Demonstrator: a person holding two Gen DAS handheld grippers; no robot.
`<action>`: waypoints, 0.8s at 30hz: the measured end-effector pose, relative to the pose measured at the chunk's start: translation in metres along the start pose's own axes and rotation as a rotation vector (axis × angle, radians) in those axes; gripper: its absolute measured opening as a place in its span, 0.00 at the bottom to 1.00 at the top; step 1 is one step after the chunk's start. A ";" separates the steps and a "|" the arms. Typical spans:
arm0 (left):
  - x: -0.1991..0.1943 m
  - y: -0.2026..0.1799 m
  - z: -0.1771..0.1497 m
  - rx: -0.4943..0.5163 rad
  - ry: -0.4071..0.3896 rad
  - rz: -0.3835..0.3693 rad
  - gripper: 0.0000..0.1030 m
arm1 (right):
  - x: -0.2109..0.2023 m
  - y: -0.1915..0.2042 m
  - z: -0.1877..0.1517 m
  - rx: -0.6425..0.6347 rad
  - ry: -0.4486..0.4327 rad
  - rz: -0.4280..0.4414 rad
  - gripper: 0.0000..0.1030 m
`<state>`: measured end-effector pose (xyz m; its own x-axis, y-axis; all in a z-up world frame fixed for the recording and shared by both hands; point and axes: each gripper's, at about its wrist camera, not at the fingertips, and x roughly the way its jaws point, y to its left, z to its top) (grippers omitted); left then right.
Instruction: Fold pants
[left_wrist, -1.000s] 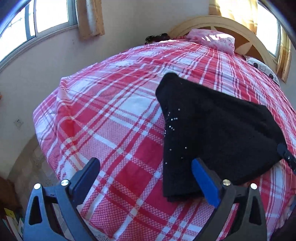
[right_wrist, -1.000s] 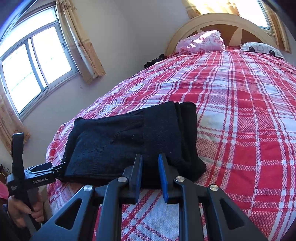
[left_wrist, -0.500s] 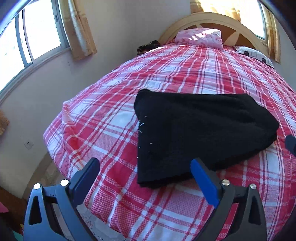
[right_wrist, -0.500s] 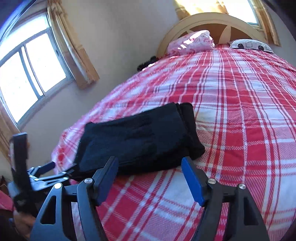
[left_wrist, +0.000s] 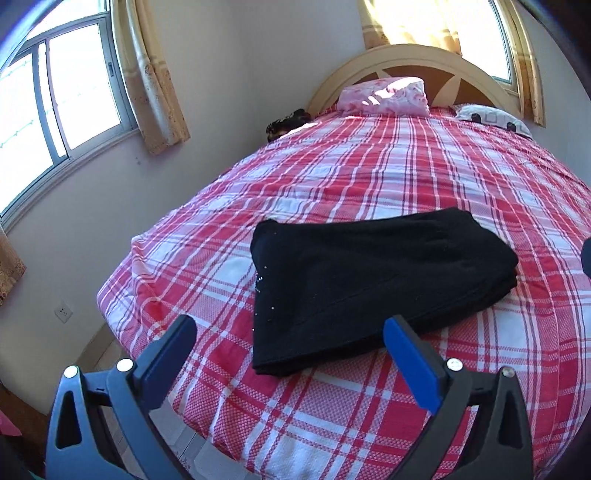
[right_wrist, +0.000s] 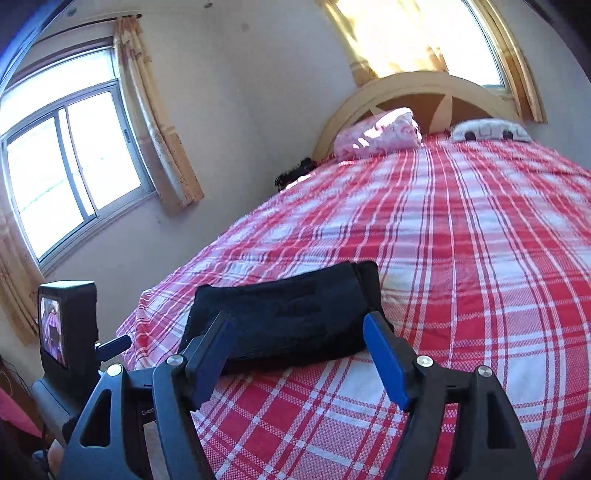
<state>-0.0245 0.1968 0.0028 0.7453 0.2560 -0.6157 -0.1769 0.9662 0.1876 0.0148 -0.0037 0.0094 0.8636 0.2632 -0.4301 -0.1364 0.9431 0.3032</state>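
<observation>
The black pants (left_wrist: 369, 280) lie folded in a flat stack on the red plaid bed (left_wrist: 369, 177), near its foot. They also show in the right wrist view (right_wrist: 291, 314). My left gripper (left_wrist: 290, 330) is open and empty, held back from the near edge of the pants. My right gripper (right_wrist: 299, 328) is open and empty, just short of the stack's near side. The left gripper's body with its small screen (right_wrist: 62, 325) shows at the left of the right wrist view.
A pink pillow (left_wrist: 384, 96) and a patterned white pillow (left_wrist: 491, 118) lie by the curved headboard (left_wrist: 413, 62). A dark item (left_wrist: 288, 123) sits at the bed's far left corner. A wall with a curtained window (left_wrist: 55, 110) runs along the left.
My right gripper has opened from nearly shut and let go of the pants. Both grippers have pulled back and risen, so the pants sit farther off.
</observation>
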 end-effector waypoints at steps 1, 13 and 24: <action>-0.002 0.001 0.001 -0.010 -0.008 -0.009 1.00 | -0.003 0.004 0.000 -0.015 -0.013 -0.003 0.71; -0.007 -0.005 0.002 -0.014 -0.004 -0.017 1.00 | -0.015 0.018 0.001 -0.052 -0.053 0.002 0.71; -0.004 -0.007 -0.002 -0.016 0.004 0.000 1.00 | -0.011 0.006 -0.002 0.012 -0.031 -0.014 0.72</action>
<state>-0.0279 0.1891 0.0024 0.7429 0.2561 -0.6185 -0.1872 0.9666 0.1753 0.0035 -0.0008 0.0137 0.8800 0.2435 -0.4077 -0.1186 0.9440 0.3078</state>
